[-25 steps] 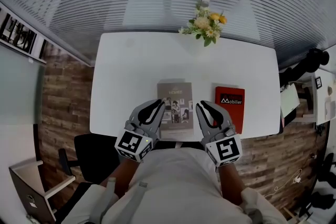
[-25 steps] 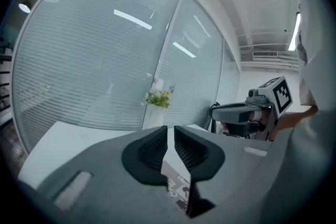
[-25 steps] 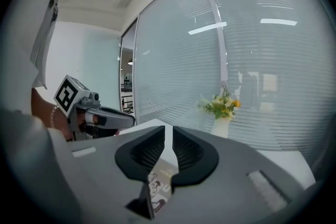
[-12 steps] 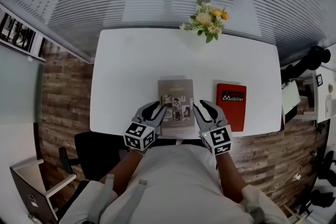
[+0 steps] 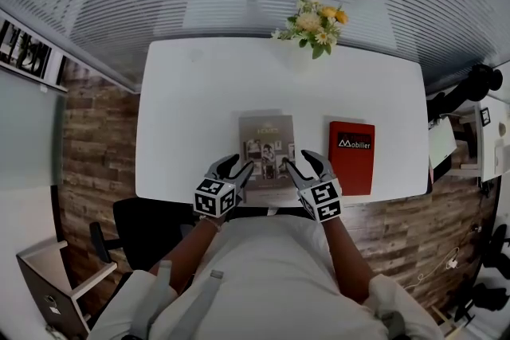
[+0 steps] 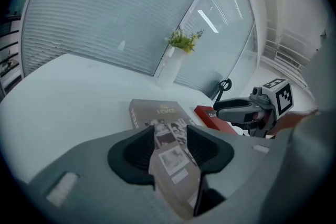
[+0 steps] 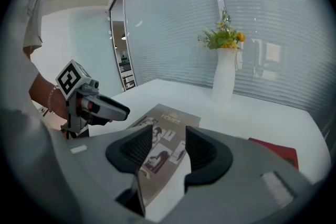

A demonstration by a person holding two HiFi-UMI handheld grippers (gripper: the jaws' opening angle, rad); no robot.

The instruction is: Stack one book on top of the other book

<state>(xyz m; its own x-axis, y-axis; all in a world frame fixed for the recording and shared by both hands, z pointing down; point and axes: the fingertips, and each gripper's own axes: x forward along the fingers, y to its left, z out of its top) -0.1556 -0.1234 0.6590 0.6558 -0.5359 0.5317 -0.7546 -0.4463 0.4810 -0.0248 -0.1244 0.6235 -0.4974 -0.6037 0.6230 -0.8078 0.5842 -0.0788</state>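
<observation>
Left gripper point(image 5: 236, 167) and right gripper point(image 5: 301, 163) hover at the near end of the grey photo-cover book point(image 5: 267, 141), jaws opening, book showing between them ungripped (red hardback book point(image 5: 351, 155) lies right)

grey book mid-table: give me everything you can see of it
The grey book is taupe, closed, cover up, with a pale title near the top and a block of small photos below. It lies flat near the front edge of the white table, apart from the red book on its right. The left gripper and right gripper flank its near corners, jaws opening with the book's edge seen between them, pads not pressing; whether they touch it is unclear.
</observation>
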